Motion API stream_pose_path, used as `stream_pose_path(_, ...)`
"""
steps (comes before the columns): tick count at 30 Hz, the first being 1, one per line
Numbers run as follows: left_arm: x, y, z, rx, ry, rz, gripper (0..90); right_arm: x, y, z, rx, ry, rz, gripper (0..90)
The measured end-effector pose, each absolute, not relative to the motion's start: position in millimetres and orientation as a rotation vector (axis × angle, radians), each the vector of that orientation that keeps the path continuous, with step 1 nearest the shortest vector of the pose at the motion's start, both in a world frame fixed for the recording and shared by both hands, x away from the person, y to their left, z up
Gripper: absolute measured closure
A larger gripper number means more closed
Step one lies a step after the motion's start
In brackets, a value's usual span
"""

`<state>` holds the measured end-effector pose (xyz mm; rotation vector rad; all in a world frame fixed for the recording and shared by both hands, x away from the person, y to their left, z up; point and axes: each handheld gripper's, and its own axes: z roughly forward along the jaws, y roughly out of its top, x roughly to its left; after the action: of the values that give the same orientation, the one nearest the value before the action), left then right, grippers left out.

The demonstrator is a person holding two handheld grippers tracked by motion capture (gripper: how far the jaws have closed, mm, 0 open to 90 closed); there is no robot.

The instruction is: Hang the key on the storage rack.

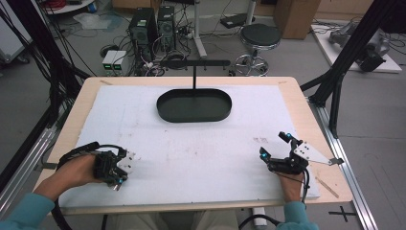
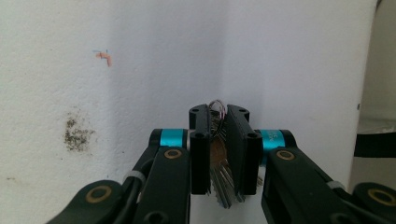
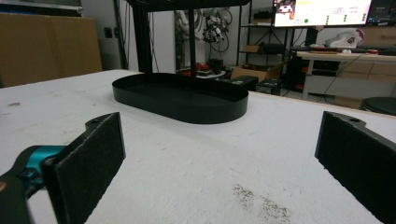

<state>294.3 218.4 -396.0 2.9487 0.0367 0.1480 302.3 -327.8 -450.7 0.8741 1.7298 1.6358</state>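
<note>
Left gripper pinching a bunch of keys, right one idle

Your left gripper (image 2: 219, 154) has its jaws nearly together on the bunch of keys (image 2: 219, 161), low over the white mat (image 1: 201, 143) at its near-left corner; make sure the pads bite on the keys' flat faces before you lift. Your right gripper (image 3: 219, 163) sits wide open and holds nothing, facing the black oval tray (image 3: 182, 95) under the T-shaped stand (image 1: 194, 64).
</note>
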Motion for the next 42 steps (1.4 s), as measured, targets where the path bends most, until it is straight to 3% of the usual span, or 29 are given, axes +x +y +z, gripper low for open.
stream_pose_path(42,299.0,216.6,-392.4,2.959,0.174,0.144,88.2,302.3,-327.9,-450.7,0.875,1.731,1.637,0.7)
